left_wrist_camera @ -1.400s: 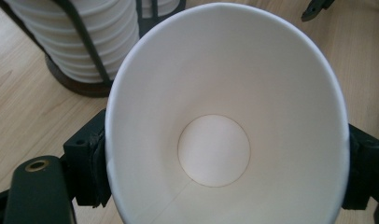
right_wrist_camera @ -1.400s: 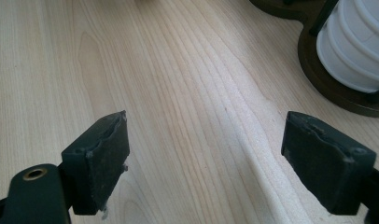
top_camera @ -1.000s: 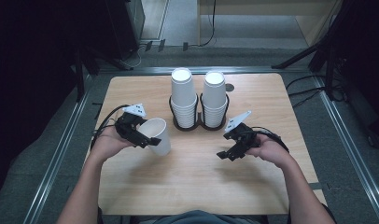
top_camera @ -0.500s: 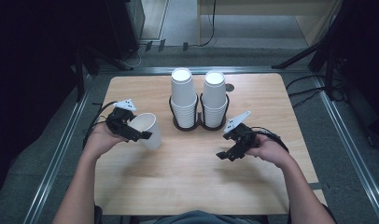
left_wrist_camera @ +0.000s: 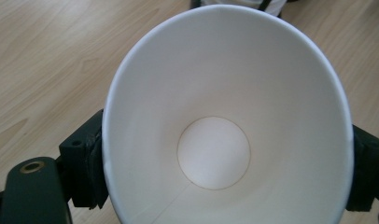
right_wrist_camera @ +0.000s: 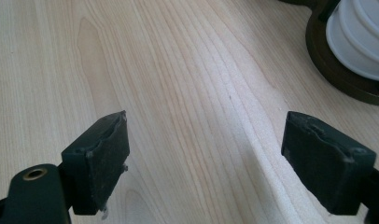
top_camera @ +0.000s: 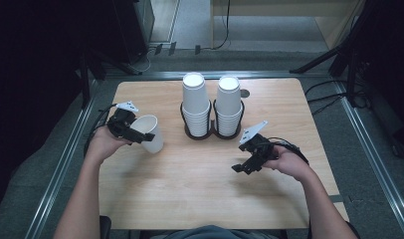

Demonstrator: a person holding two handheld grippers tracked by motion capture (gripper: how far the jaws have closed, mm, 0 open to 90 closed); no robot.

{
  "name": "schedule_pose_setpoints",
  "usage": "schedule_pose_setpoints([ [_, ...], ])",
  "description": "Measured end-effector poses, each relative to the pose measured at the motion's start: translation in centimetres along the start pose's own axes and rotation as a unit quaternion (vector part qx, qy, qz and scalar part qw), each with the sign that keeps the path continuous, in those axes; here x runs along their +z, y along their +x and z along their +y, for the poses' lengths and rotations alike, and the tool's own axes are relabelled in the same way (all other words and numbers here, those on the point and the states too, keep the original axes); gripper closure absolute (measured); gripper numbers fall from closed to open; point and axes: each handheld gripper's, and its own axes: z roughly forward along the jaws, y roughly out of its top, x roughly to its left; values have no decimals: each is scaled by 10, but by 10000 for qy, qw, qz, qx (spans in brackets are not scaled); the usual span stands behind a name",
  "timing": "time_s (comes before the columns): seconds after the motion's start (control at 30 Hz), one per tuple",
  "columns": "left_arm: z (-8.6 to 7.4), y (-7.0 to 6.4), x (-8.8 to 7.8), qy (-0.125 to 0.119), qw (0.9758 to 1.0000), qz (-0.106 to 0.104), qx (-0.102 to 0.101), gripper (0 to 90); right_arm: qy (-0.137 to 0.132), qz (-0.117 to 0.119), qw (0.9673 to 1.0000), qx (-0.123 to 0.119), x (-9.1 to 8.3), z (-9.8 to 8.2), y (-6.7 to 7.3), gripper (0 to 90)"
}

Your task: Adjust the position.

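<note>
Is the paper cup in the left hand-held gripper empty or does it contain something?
Empty. The left gripper view looks straight into the paper cup: white walls and bare round bottom.

Left tongs (top_camera: pixel 140 135) clamped wide, right tongs (top_camera: pixel 241 168) gaping, both forearms extended

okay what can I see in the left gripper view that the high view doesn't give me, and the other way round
Left gripper view alone: the inside of the white paper cup, with its round base, a side seam, and the rim squeezed oval between the left tool's jaws.

High view alone: both forearms, the right tool open over bare wood, and two stacks of white cups standing in a dark holder.

Both: the cup, tilted and gripped by the left tool, and the wooden table.
</note>
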Motion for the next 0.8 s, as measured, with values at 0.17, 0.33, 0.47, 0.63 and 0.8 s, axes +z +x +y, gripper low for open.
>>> schedule_pose_setpoints([
  [0.17,-2,13,-1,-41,9997,127,-188,114,65,-7,10000,1,1,-2,2,154],
  [0.33,-4,24,-2,-41,9988,333,-367,111,86,-12,10000,0,3,-2,3,154],
  [0.47,-7,32,-3,-55,9980,437,-461,109,126,-48,9999,-13,3,-3,5,155],
  [0.63,-8,37,-1,-81,9970,538,-554,105,86,-67,9999,-38,1,-2,9,155],
  [0.8,-8,44,-1,4,9958,690,-604,102,74,-70,9999,5,-1,-4,11,155],
])
